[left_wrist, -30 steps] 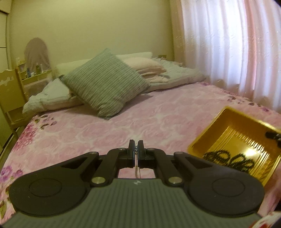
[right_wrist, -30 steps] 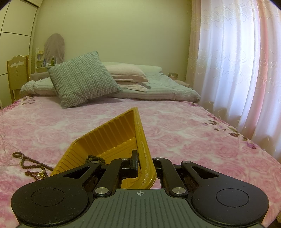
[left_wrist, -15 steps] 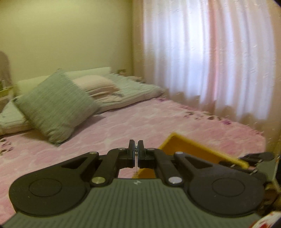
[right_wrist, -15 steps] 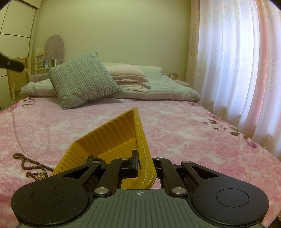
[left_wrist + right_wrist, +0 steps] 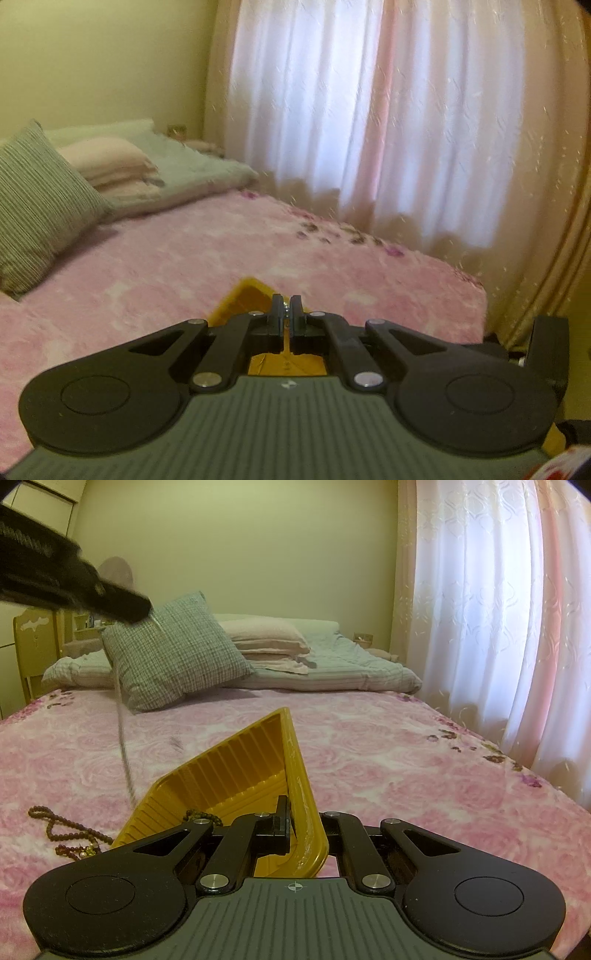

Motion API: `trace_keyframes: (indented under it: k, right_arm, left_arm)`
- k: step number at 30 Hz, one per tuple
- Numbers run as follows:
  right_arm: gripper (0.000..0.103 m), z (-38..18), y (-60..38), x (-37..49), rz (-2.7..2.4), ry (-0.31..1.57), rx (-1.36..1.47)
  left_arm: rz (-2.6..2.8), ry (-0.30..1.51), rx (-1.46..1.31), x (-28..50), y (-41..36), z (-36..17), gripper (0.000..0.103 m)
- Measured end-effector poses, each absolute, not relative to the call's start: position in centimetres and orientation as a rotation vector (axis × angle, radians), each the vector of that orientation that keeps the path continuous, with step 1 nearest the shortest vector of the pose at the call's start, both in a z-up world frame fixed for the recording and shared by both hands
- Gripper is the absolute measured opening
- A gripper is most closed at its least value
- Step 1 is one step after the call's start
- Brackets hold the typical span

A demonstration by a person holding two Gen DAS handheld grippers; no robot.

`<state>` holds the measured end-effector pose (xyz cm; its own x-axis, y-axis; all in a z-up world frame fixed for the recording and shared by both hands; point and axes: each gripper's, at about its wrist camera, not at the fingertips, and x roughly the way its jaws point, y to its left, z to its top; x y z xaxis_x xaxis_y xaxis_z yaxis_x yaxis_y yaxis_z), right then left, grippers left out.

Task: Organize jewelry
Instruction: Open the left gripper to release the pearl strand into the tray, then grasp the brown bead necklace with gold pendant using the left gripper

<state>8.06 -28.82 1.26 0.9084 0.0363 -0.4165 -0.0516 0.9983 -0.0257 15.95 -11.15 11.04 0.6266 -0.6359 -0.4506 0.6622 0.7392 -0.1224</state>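
One tray [image 5: 236,775] — two bead strands [image 5: 62,830].

Left black two-finger gripper [image 5: 285,314] pinched tight on a thin silver chain [image 5: 123,746], raised high at the far left of the right view, angled slightly downward, right black two-finger gripper [image 5: 299,825] low and near, clamped on a tilted yellow ribbed plastic tray [image 5: 295,760] rim

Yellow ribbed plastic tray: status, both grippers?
Right gripper clamped on yellow ribbed plastic tray rim. Left gripper pinching thin silver chain, dangling beside tray. Brown bead necklace on bedspread.
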Motion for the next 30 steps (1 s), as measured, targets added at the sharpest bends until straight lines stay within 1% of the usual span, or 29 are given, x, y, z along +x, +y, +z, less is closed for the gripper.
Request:
trace_keyframes:
  k: [9, 11, 16, 20, 21, 23, 25, 28, 30]
  right_arm:
    - [0.006, 1.2, -28.9, 8.1, 0.044, 0.43, -0.033]
    - [0.006, 1.2, -28.9, 8.1, 0.044, 0.43, -0.032]
    - [0.006, 1.0, -28.9, 7.9, 0.042, 0.432, -0.029]
    - [0.006, 1.0, -28.9, 8.0, 0.04, 0.431, -0.026]
    - [0.006, 1.0, -28.9, 8.0, 0.041, 0.431, -0.026]
    - [0.006, 1.0, -29.0, 7.9, 0.042, 0.43, -0.027]
    - [0.006, 1.0, -29.0, 7.8, 0.043, 0.431, -0.026]
    - [0.006, 1.0, -29.0, 7.8, 0.043, 0.431, -0.026]
    - [0.006, 1.0, -28.9, 7.8, 0.041, 0.432, -0.028]
  left_arm:
    - [-0.757, 0.585, 0.069, 17.2, -12.6, 7.8, 0.002]
    - [-0.757, 0.593, 0.062, 17.4, -12.7, 7.6, 0.004]
    - [-0.722, 0.583, 0.061, 17.4, -11.8, 7.7, 0.005]
    - [-0.65, 0.556, 0.042, 17.3, -9.1, 8.0, 0.006]
    - [-0.62, 0.546, 0.04, 17.2, -8.2, 8.1, 0.007]
    - [-0.564, 0.53, 0.036, 16.9, -6.4, 8.1, 0.017]
    - [-0.509, 0.524, 0.035, 16.7, -4.6, 7.8, 0.02]
    - [-0.431, 0.527, 0.041, 16.4, -1.9, 7.1, 0.021]
    - [-0.378, 0.527, 0.049, 16.1, 0.0, 6.2, 0.025]
